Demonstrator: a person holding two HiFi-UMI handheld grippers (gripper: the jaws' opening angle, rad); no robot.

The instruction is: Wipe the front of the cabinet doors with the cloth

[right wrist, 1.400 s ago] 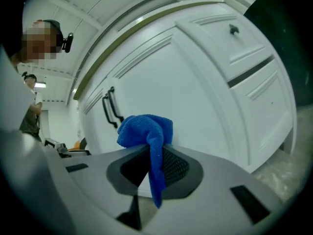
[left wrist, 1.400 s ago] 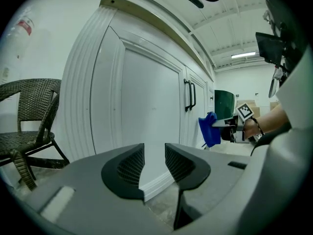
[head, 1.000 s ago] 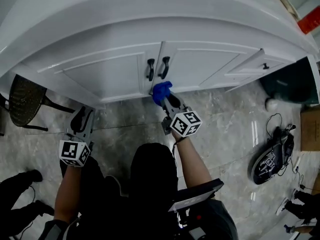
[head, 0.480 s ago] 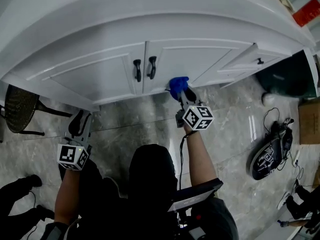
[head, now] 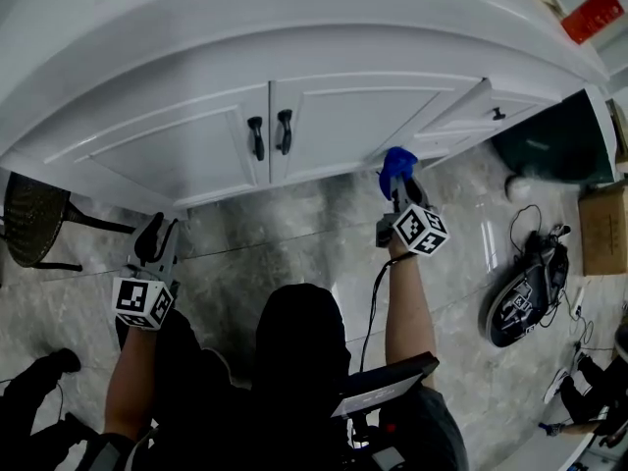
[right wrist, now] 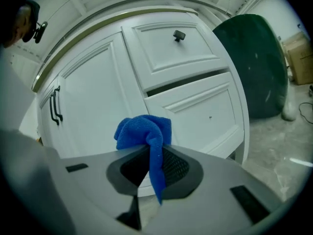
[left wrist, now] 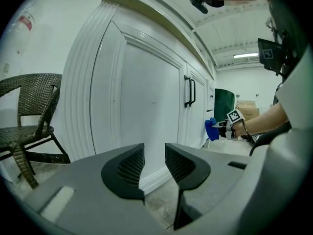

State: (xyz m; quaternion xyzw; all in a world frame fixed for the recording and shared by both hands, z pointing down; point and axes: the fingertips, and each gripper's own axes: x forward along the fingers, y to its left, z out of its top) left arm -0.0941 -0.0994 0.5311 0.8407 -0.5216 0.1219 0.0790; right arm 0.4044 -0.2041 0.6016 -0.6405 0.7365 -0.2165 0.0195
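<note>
A bunched blue cloth [right wrist: 146, 131] is pinched in my right gripper [right wrist: 155, 168], which is shut on it. In the head view the cloth [head: 396, 162] is held against the lower right edge of the right cabinet door [head: 363, 116]. The left door [head: 167, 145] and both doors' black handles [head: 270, 133] sit to the left. My left gripper [left wrist: 154, 166] is open with nothing between its jaws. It hangs low by the left door [left wrist: 146, 102], apart from it. The head view shows the left gripper [head: 157, 243] above the floor.
A white drawer front with a black knob [right wrist: 179, 35] sits right of the doors. A dark green bin [right wrist: 254, 62] stands further right. A wicker chair [left wrist: 29, 116] is at the far left. A black device with cables [head: 525, 297] lies on the tiled floor.
My right gripper has carried the cloth rightward along the bottom of the right door, from near the handles to its right edge. The left gripper has stayed put.
</note>
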